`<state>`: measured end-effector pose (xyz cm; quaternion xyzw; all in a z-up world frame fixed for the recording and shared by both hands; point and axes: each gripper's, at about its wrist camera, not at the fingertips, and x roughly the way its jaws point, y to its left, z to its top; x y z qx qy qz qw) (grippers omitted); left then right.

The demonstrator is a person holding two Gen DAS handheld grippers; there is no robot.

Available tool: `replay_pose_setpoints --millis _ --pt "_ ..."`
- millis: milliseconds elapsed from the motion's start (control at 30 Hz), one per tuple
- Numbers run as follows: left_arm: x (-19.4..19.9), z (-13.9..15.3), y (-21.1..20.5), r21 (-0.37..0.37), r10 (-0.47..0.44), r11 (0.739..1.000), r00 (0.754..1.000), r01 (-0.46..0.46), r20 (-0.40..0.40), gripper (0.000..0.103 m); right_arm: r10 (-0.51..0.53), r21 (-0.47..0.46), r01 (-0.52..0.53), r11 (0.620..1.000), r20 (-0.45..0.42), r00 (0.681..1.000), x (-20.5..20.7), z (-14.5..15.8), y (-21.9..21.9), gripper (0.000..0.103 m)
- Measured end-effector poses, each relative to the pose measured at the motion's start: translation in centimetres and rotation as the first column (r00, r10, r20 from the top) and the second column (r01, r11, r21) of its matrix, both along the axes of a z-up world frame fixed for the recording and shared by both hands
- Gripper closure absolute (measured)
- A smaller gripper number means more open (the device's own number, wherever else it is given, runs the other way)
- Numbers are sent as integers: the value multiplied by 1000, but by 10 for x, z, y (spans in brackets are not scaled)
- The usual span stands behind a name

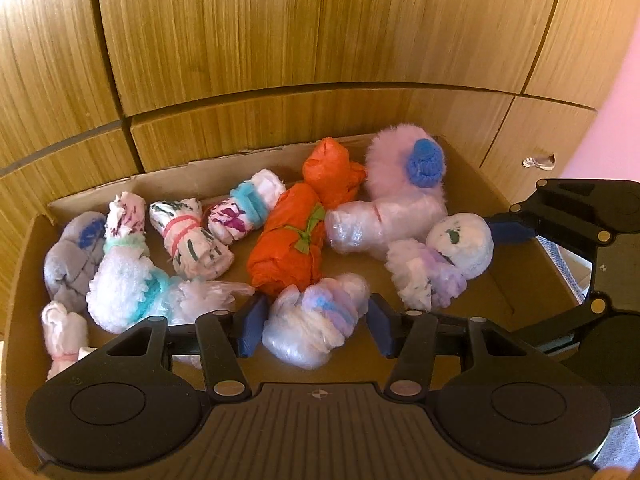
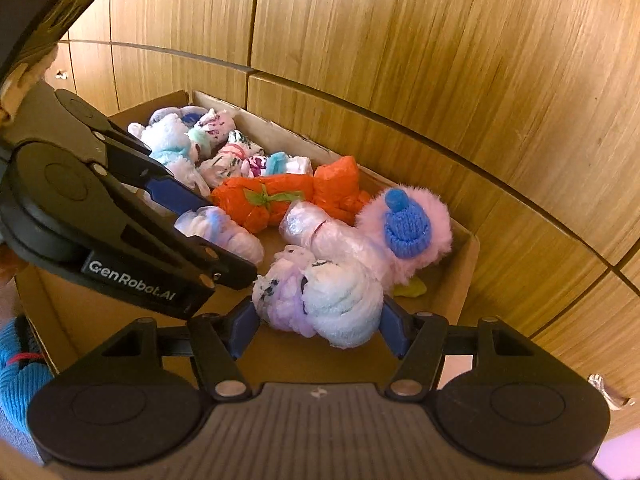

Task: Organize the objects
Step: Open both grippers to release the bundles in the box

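Left wrist view shows the left gripper (image 1: 314, 326) low over the near edge of a cardboard box (image 1: 496, 184), with its blue fingers (image 1: 252, 326) spread wide on both sides of a clear plastic bundle with a blue and lilac tie (image 1: 316, 322); the pads seem close to the plastic, but I cannot tell if they press it. Behind this bundle lies an orange bundle (image 1: 288, 240) tied with a green strip, about in the middle of the box. At the left edge of the box are a grey bundle (image 1: 70, 256) and a fluffy white bundle with a turquoise tie (image 1: 124, 284). Near the far right corner sits a pink fluffy toy with a blue knitted hat (image 1: 404, 164), and a clear wrapped roll (image 1: 384, 224) lies just in front of it. In the right wrist view the right gripper (image 2: 320, 320) stands over the right part of the near edge, fingers (image 2: 242, 326) wide apart around a white and lilac fluffy bundle (image 2: 324, 300); again it is not clear if they touch it. The box stands against wooden cabinet doors (image 2: 400, 60).
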<state>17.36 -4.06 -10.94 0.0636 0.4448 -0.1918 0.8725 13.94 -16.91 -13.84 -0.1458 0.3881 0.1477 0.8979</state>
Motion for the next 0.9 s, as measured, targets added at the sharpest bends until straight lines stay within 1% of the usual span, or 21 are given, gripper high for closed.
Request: replay_pose_setpoints --millis 133,400,467,533,600,833,900 --pt "1 0 1 8 1 1000 1000 -1 -5 40 -8 -12 8 1000 -5 1000 1 -1 1 43" --pt "3 0 7 -4 22 1000 999 -23 -41 25 -17 -27 17 999 -17 1000 2 -3 2 32" --pt "2 1 8 0 22 1000 999 -22 -41 23 -16 -30 15 999 -18 1000 1 -3 2 31" --pt "-1 3 11 -8 26 1000 999 -26 -45 18 -16 -33 16 999 -18 1000 -1 -3 4 28" --pt "-4 5 14 -12 32 999 999 -33 -35 16 -21 -29 21 999 -6 1000 -4 0 4 24" --pt "-23 20 29 -27 42 999 999 -43 -33 9 -50 2 50 999 9 999 -15 11 4 23" --pt "-22 21 29 -33 49 998 998 -50 -36 8 -62 9 62 998 18 998 -20 14 5 21"
